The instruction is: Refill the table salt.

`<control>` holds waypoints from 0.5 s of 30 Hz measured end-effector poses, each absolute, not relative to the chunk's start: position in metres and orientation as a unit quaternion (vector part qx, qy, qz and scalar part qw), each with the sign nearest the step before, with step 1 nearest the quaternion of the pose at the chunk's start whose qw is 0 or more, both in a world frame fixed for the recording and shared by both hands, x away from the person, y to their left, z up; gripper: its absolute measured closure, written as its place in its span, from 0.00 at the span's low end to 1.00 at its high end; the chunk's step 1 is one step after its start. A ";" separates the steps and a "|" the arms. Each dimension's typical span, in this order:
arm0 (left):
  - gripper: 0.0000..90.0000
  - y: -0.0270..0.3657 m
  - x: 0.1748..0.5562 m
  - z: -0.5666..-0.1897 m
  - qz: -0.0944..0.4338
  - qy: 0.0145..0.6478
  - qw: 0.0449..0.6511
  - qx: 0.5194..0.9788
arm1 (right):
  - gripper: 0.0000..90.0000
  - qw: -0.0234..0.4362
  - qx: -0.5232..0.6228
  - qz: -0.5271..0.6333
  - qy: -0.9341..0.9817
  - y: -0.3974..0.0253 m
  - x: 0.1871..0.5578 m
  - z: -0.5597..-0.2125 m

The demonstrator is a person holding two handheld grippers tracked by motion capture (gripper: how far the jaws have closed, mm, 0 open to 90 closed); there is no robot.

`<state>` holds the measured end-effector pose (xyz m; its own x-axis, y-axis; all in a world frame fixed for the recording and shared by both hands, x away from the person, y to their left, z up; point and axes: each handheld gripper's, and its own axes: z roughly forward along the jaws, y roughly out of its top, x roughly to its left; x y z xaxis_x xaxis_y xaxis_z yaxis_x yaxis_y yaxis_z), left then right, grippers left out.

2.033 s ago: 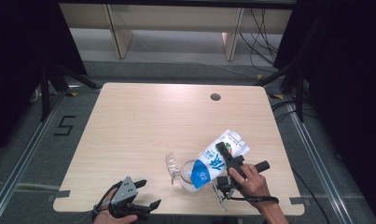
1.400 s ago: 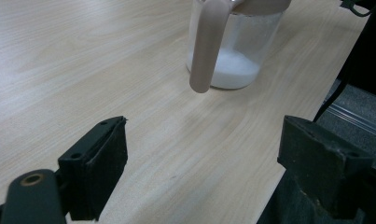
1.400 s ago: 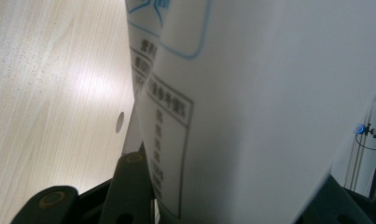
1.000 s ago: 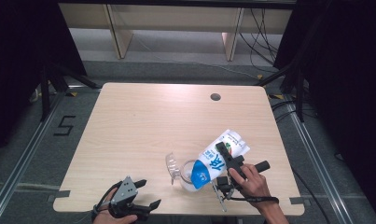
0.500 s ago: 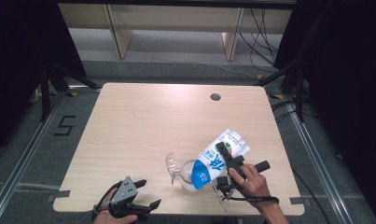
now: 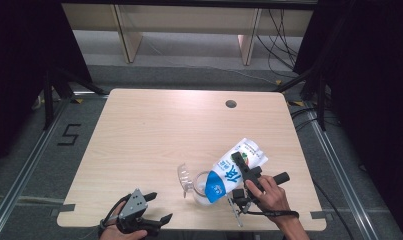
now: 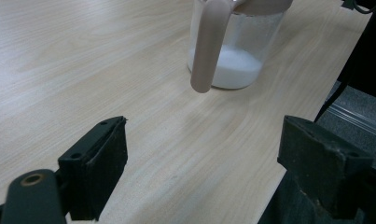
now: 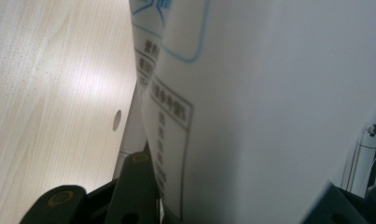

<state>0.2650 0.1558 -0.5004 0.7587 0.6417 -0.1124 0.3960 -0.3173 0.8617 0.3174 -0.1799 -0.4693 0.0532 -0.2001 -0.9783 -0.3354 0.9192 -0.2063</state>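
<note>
High view: your right tool (image 6: 243, 172) pinches a white and blue bag (image 6: 232, 171), tipped so its lower end hangs over the mouth of a clear glass jug (image 6: 199, 187). The jug stands on the worktop (image 6: 154, 130) near its front edge, right of centre, handle side towards your left. Your left tool (image 6: 154, 209) sits at the front edge, well apart from the jug, jaws spread, nothing between them. A round cable hole (image 6: 231, 104) lies towards the far right of the worktop. Left gripper view: your left tool (image 7: 202, 154) is spread wide over bare wood; ahead stands the jug (image 7: 244, 46), its handle (image 7: 207, 44) facing the camera, a low layer of white powder (image 7: 232, 70) in its bottom. Right gripper view: the bag (image 8: 269, 102) is close against the camera, printed panels on its left side, pinched between the jaws at the bottom; worktop (image 8: 50, 93) and cable hole (image 8: 116, 120) beyond on the left.
</note>
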 end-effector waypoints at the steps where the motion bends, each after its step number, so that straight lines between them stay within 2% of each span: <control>1: 0.17 0.156 0.265 -0.500 0.125 0.323 0.486 0.802 | 0.72 0.699 -0.195 0.049 0.686 -0.180 0.317 -0.469; 15: 0.17 0.156 0.265 -0.500 0.127 0.323 0.487 0.801 | 0.73 0.704 -0.209 0.031 0.678 -0.178 0.316 -0.466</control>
<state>0.2651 0.1558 -0.5005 0.7591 0.6413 -0.1116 0.3941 -0.3163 0.8629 0.3162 -0.1784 -0.4663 0.0779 -0.2401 -0.9676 -0.3279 0.9104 -0.2523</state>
